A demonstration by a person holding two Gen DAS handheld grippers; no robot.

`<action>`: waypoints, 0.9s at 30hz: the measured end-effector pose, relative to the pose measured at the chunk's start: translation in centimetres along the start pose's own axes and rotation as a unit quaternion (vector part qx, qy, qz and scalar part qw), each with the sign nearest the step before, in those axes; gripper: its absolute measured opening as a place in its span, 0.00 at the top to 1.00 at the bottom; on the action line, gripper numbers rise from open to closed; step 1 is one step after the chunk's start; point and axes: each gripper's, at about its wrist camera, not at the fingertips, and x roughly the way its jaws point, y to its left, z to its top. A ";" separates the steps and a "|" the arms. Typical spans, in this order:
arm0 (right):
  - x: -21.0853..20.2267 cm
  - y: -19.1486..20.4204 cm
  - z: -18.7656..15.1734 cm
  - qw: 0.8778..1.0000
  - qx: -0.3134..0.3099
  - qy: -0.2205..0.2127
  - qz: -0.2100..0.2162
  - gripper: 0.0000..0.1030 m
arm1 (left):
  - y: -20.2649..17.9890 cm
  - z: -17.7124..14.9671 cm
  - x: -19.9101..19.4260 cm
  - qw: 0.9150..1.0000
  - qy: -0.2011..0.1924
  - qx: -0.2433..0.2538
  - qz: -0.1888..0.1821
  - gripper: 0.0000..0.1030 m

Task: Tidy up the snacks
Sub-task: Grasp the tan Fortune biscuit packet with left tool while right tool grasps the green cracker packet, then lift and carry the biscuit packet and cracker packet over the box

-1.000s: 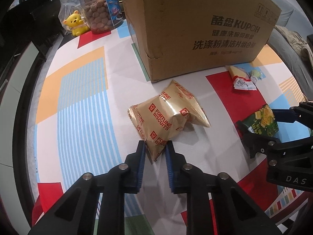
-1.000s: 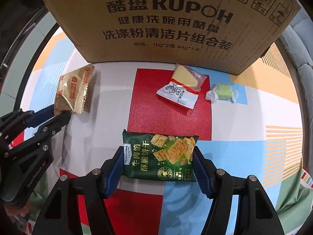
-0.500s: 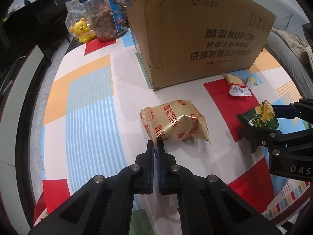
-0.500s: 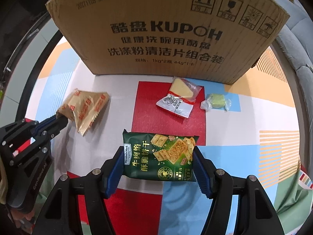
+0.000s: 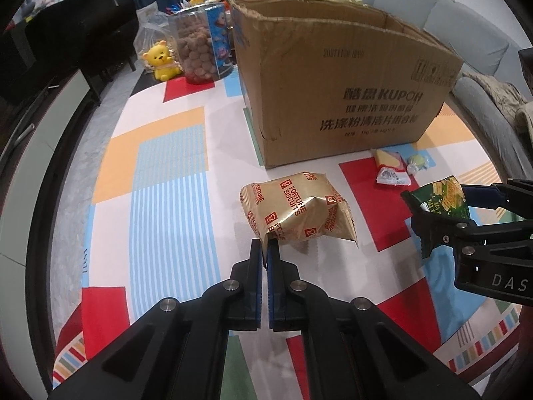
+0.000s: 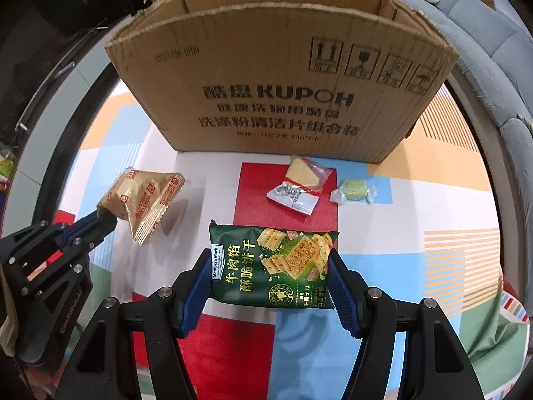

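The left gripper (image 5: pixel 267 256) is pinching, jaws together, the seam of the crinkled gold foil biscuit packet (image 5: pixel 296 211); the right gripper (image 6: pixel 271 278) is clamping the flat green cracker packet (image 6: pixel 271 268) edgewise. Both are hanging clear of the patterned tabletop (image 5: pixel 160 180), presumably for loading into the open brown cardboard box (image 6: pixel 279 66), whose contents are hidden.

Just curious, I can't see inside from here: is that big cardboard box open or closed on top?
Open. The cardboard box has no flaps over its top, and its inner walls show past the front rim. Its contents cannot be seen.
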 end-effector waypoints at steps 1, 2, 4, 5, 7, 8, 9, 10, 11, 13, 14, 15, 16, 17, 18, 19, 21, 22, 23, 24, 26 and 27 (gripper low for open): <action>-0.4 -0.1 -0.1 1.000 0.000 -0.003 0.001 0.36 | -0.1 0.0 -0.3 1.000 -0.002 -0.005 0.001 0.96; -0.2 -0.1 -0.3 1.000 0.000 -0.005 0.001 0.36 | -0.1 0.0 -0.5 1.000 -0.003 -0.008 0.002 0.96; -0.9 -0.2 -0.4 1.000 0.000 -0.010 0.002 0.36 | -0.2 0.0 -1.1 1.000 -0.006 -0.014 0.003 0.96; -1.4 -0.3 -0.5 1.000 0.001 -0.012 0.003 0.36 | -0.3 0.1 -1.3 1.000 -0.007 -0.016 0.003 0.96; -1.8 -0.4 -0.9 1.000 0.002 -0.016 0.004 0.36 | -0.5 0.2 -1.8 1.000 -0.010 -0.018 0.005 0.96; -2.2 -0.5 -0.9 1.000 0.002 -0.019 0.005 0.36 | -0.6 0.4 -2.1 1.000 -0.012 -0.020 0.006 0.96; -2.5 -0.5 -1.0 1.000 0.002 -0.022 0.005 0.36 | -0.7 0.5 -2.3 1.000 -0.014 -0.021 0.007 0.96; -2.4 -0.7 -0.9 1.000 0.002 -0.024 0.005 0.36 | -0.7 0.6 -2.5 1.000 -0.016 -0.023 0.008 0.96; -2.6 -0.8 -1.0 1.000 0.002 -0.027 0.005 0.36 | -0.7 0.7 -2.8 0.999 -0.018 -0.025 0.010 0.96; -3.4 -0.7 -0.6 0.999 -0.001 -0.034 0.004 0.36 | -0.8 1.0 -3.3 0.999 -0.023 -0.029 0.013 0.96; -3.5 -0.6 -0.7 0.999 -0.002 -0.037 0.004 0.36 | -0.9 1.0 -3.4 0.999 -0.024 -0.031 0.014 0.96; -3.8 -0.6 -0.7 0.999 -0.002 -0.040 0.003 0.36 | -0.9 1.2 -3.6 0.999 -0.026 -0.032 0.015 0.96; -4.3 -0.6 -0.7 0.999 -0.003 -0.044 0.003 0.36 | -1.0 1.4 -3.9 0.999 -0.029 -0.034 0.016 0.96; -4.4 -0.5 -0.8 0.999 -0.003 -0.046 0.003 0.36 | -1.0 1.5 -4.1 0.999 -0.031 -0.036 0.017 0.96; -4.5 -0.4 -0.5 0.999 -0.004 -0.049 0.003 0.36 | -1.1 1.6 -4.4 0.999 -0.034 -0.037 0.018 0.96; -4.8 -0.4 -0.5 0.999 -0.004 -0.052 0.004 0.36 | -1.1 1.8 -4.6 0.998 -0.035 -0.038 0.018 0.96; -5.5 -0.5 -0.3 0.998 -0.005 -0.058 0.004 0.36 | -1.1 2.2 -5.1 0.998 -0.040 -0.042 0.020 0.96; -5.8 -0.5 -0.3 0.998 -0.005 -0.061 0.004 0.36 | -1.2 2.3 -5.4 0.998 -0.043 -0.043 0.021 0.96; -5.9 -0.6 -0.2 0.998 -0.006 -0.064 0.005 0.36 | -1.2 2.5 -5.7 0.998 -0.045 -0.045 0.023 0.96; -5.9 -0.8 -0.1 0.998 -0.006 -0.067 0.006 0.36 | -1.3 2.7 -5.9 0.997 -0.048 -0.047 0.023 0.96; -6.5 -0.8 0.1 0.997 -0.008 -0.074 0.006 0.36 | -1.3 3.1 -6.5 0.997 -0.053 -0.050 0.025 0.96; -6.8 -0.7 0.2 0.997 -0.008 -0.077 0.006 0.36 | -1.4 3.3 -6.7 0.997 -0.055 -0.051 0.026 0.96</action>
